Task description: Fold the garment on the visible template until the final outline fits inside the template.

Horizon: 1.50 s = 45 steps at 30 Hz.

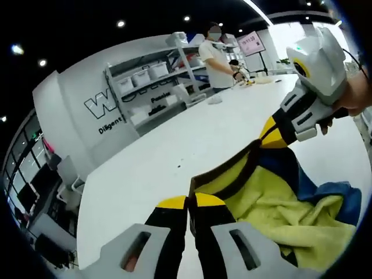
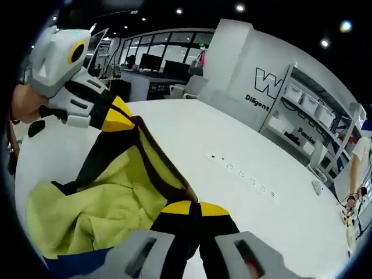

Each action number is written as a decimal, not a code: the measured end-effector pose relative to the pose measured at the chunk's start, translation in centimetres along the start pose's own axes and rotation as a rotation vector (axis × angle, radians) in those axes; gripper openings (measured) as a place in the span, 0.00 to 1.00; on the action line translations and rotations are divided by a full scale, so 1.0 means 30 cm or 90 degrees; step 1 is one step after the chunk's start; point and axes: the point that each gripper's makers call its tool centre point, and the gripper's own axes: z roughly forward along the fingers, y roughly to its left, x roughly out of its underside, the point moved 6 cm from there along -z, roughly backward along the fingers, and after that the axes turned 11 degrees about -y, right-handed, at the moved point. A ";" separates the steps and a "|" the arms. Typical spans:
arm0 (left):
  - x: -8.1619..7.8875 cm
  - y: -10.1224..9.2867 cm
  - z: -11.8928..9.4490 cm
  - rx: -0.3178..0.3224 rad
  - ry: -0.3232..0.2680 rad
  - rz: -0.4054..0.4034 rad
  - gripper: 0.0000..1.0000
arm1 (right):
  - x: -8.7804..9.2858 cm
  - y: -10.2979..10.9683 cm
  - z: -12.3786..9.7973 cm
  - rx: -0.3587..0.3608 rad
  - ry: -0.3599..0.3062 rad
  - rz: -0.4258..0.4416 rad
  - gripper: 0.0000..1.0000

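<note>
Both grippers are pinching one soft yellow, blue and dark-striped garment [image 1: 273, 200] above the big white table [image 1: 174, 151]. The left gripper [image 1: 190, 202] and right gripper [image 2: 194, 208] are each clamping an edge, jaws closed.

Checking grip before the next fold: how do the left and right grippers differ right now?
In the left gripper view, the left gripper pinches the garment at a dark-trimmed corner near the camera; the right gripper grips an edge farther up. Both have yellow-tipped black jaws, shut on cloth, lifting it off the white table.
</note>
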 end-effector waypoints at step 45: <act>0.057 -0.010 0.022 -0.045 0.062 -0.088 0.35 | 0.053 -0.027 0.041 0.015 -0.031 0.071 0.30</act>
